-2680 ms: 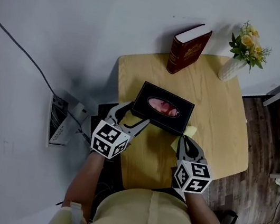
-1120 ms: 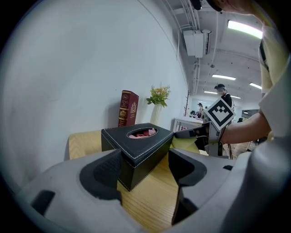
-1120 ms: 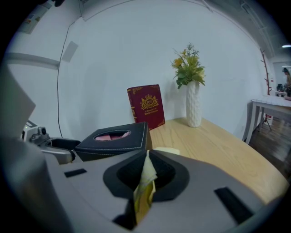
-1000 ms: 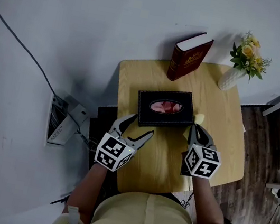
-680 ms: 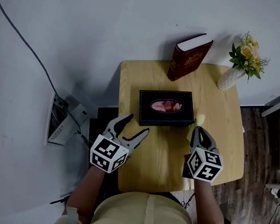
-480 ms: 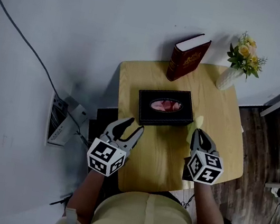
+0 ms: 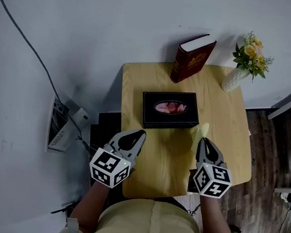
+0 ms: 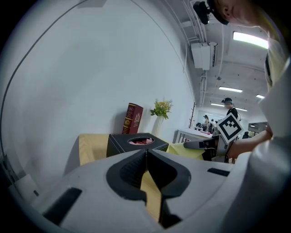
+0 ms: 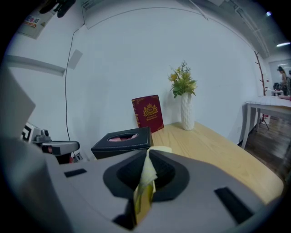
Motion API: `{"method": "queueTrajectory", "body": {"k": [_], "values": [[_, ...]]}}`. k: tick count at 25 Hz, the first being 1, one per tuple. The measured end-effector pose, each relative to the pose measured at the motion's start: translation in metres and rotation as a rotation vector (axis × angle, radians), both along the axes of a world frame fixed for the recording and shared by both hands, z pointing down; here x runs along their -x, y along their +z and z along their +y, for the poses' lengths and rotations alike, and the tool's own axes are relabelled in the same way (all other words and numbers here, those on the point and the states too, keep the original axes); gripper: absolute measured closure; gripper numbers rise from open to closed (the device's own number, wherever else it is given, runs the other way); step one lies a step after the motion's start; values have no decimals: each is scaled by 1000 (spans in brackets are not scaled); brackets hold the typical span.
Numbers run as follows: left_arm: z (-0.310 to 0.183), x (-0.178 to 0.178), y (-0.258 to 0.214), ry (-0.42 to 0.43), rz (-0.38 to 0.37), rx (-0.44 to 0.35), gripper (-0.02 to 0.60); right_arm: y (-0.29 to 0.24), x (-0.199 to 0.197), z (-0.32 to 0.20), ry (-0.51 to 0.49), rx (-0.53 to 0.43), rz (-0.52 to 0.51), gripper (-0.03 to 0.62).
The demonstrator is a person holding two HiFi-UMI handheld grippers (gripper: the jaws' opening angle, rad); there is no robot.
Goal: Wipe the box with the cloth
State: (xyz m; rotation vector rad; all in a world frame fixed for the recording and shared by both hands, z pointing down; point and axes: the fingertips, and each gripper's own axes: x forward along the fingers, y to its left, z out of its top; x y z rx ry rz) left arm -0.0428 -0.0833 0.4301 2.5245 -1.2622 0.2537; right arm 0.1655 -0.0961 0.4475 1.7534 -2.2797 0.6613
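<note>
The black tissue box (image 7: 170, 109) with an oval opening showing pink tissue lies flat on the small wooden table (image 7: 225, 138); the left gripper view shows the box (image 8: 136, 143) ahead, and so does the right gripper view (image 9: 122, 142). My left gripper (image 7: 137, 135) hovers at the table's near left, short of the box; its jaws have just been closing and now stand shut with nothing between them (image 8: 146, 152). My right gripper (image 7: 207, 143) is shut on the yellow cloth (image 7: 201, 133), right of the box's near corner. The cloth (image 9: 146, 182) is pinched between the jaws.
A dark red book (image 7: 192, 58) stands at the table's far edge against the wall. A white vase of yellow flowers (image 7: 242, 66) stands at the far right corner. A power strip (image 7: 60, 126) and a cable lie on the floor to the left.
The box was released and lies flat on the table. Both grippers have drawn back toward me. The left jaws went from wide open to shut and empty; the right kept the cloth.
</note>
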Motion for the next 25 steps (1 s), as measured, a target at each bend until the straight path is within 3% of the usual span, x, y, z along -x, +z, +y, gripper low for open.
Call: {"method": "queueTrajectory", "body": {"k": [25], "values": [[27,-4,39,-62,-16,173,557,26,15,41,-58,98,-44,557]]}}
